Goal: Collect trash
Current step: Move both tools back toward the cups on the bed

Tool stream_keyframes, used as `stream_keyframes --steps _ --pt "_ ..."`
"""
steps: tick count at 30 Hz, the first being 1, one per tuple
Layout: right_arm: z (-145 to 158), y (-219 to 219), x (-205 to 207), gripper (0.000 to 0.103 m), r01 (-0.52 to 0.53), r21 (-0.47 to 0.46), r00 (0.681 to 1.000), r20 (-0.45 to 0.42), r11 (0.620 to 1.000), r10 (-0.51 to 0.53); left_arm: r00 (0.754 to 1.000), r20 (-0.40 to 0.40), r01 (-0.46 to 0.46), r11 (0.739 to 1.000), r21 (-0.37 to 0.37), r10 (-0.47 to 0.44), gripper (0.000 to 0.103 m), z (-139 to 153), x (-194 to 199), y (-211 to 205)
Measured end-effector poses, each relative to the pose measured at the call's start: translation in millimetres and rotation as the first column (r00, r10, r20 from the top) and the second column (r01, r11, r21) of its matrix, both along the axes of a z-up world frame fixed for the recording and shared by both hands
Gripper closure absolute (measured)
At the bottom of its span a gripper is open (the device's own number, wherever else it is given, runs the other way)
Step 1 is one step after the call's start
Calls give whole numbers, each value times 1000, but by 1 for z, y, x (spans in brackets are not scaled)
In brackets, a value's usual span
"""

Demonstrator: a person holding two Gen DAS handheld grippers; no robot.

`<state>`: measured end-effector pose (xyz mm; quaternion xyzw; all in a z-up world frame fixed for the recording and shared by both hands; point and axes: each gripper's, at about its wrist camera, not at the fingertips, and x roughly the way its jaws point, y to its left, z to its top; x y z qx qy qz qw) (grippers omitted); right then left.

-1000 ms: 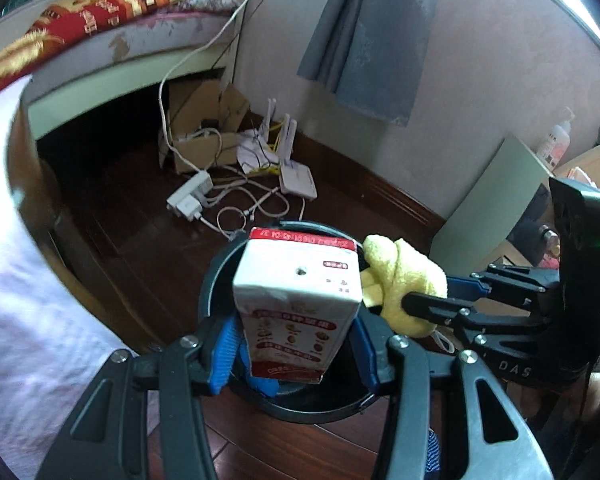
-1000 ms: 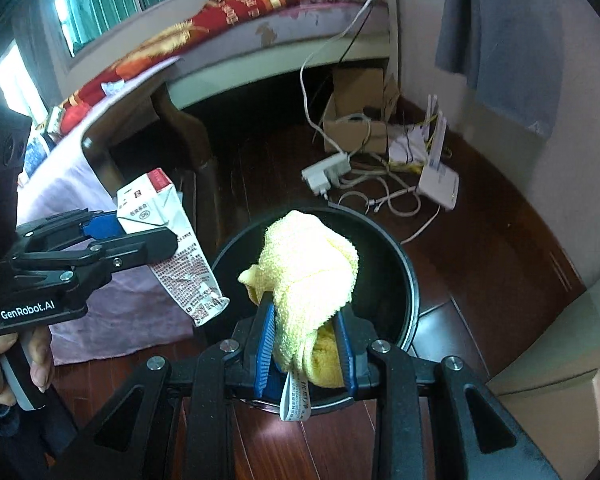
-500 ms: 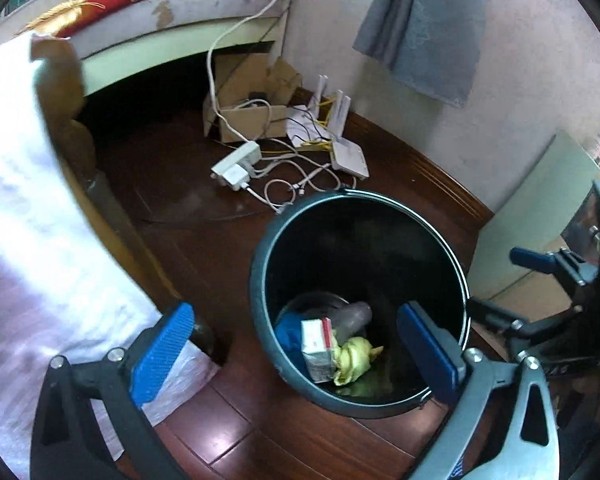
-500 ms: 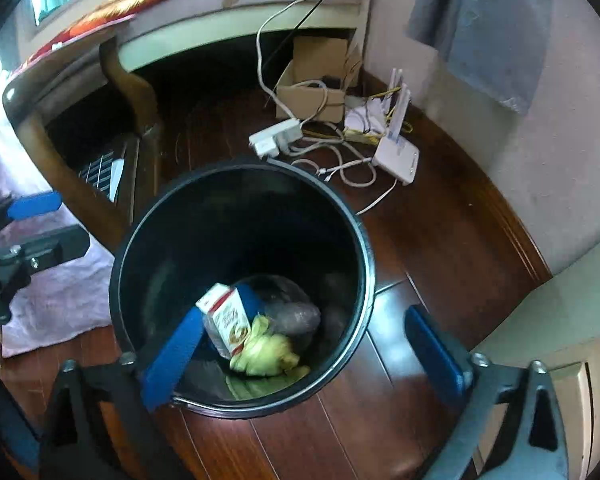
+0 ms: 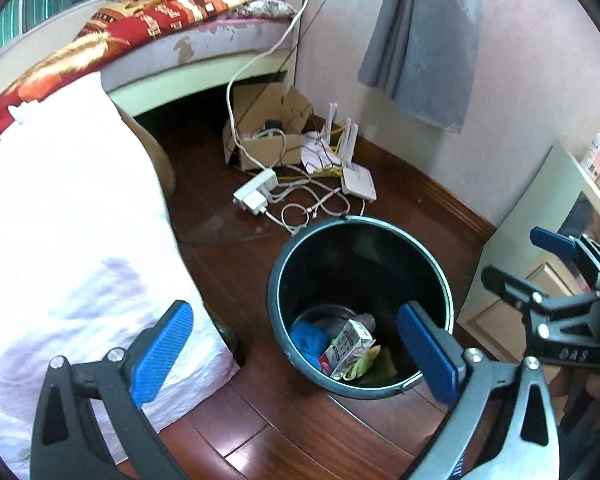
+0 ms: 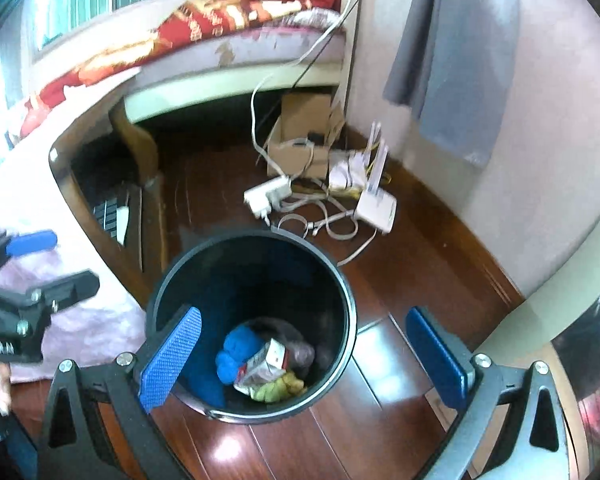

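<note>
Both grippers hung above the dark trash bin (image 5: pixel 440 268) on the wooden floor (image 5: pixel 228 280), each with its jaws spread wide and nothing between them. The left gripper (image 5: pixel 296 350) and the right gripper (image 6: pixel 304 354) had just been opening. Inside the bin, at the bottom, lay the milk carton (image 5: pixel 346 346) on its side, touching the yellow cloth (image 6: pixel 278 388) and just beside a blue bundle (image 5: pixel 308 338). Beyond the bin, a power strip (image 5: pixel 256 194), tangled cables and a white router (image 5: pixel 358 188) sat on the floor near a cardboard box (image 5: pixel 266 136), below the bed (image 5: pixel 188 36).
</note>
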<state>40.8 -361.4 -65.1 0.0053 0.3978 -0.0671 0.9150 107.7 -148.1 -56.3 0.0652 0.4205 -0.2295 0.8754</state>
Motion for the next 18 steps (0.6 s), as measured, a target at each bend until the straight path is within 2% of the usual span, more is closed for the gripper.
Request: stream_keyframes --steps 6,12,14,16,18 --pt "38 16 -10 0 17 0 995 103 1000 -16 997 75 -15 1000 -11 16 0 37 -16 18" --pt "62 39 -13 0 2 16 985 173 1000 -5 989 138 -56 998 -26 59 0 65 -21 45" --pt "69 45 -15 0 4 23 978 210 1000 -9 985 155 -67 997 -49 74 0 72 -23 56" --pt "78 54 -19 0 -8 33 957 290 999 -2 980 169 -95 994 -52 102 0 77 -26 70" --pt "84 66 -15 0 -53 42 954 297 998 38 973 183 -130 990 -51 137 0 80 -26 86"
